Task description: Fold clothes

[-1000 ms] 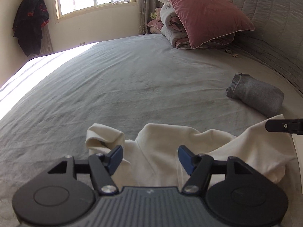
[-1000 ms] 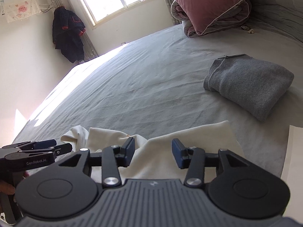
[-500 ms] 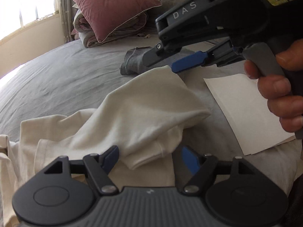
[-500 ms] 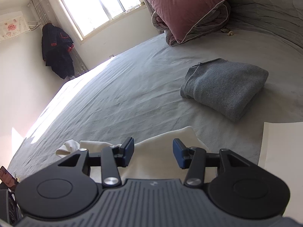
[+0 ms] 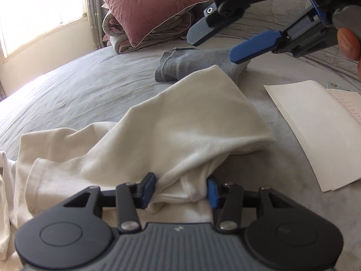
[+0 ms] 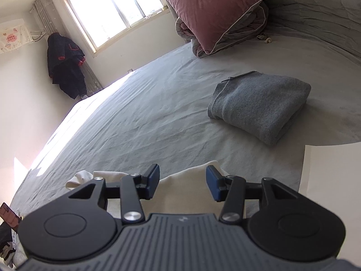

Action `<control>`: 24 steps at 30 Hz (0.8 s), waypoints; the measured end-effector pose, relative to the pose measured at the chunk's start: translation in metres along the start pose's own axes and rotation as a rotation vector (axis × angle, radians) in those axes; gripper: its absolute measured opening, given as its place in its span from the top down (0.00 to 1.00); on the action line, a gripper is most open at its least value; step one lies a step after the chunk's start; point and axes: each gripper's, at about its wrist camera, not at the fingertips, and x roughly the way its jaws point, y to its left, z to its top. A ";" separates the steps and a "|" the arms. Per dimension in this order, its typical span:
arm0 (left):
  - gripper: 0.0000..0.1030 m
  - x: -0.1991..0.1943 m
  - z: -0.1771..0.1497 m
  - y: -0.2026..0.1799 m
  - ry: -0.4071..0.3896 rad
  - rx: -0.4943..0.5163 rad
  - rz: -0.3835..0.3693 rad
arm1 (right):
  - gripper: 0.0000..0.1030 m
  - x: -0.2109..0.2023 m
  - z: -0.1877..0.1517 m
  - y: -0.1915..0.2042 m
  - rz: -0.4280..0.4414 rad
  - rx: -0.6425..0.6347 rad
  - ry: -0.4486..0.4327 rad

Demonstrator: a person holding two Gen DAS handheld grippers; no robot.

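Observation:
A cream shirt [image 5: 180,124] lies crumpled on the grey bed [image 5: 79,90]. My left gripper [image 5: 181,190] sits low at the shirt's near edge, its jaws closing on a bunched fold with a stitched hem, and the cloth touches both blue pads. In the left wrist view my right gripper [image 5: 225,43] hovers open above the shirt's far corner, held by a hand [image 5: 349,43]. In the right wrist view the right gripper [image 6: 182,180] stands open, with cream cloth [image 6: 187,192] lying below the gap, untouched by the pads.
A folded grey sweater [image 6: 259,106] rests just beyond the shirt. White paper sheets [image 5: 315,124] lie to the right of it. A pink pillow [image 6: 214,6] on a folded quilt sits at the bed's head. A dark jacket [image 6: 65,72] hangs by the window.
My left gripper swung right along the shirt and sank to its near edge, and its jaws narrowed around a fold. The right gripper rose off the shirt's far corner.

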 end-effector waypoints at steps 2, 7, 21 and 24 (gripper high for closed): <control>0.78 -0.005 0.002 0.007 -0.012 -0.033 0.006 | 0.51 -0.001 0.001 -0.001 -0.002 0.007 -0.005; 0.80 -0.032 0.009 0.031 -0.066 -0.105 0.014 | 0.51 -0.004 0.002 -0.001 0.010 0.009 -0.026; 0.81 -0.127 0.013 0.142 -0.193 -0.227 0.154 | 0.51 0.024 -0.007 0.028 0.023 -0.007 0.012; 0.81 -0.136 0.004 0.169 -0.189 -0.257 0.202 | 0.51 0.034 -0.014 0.044 0.040 -0.041 0.039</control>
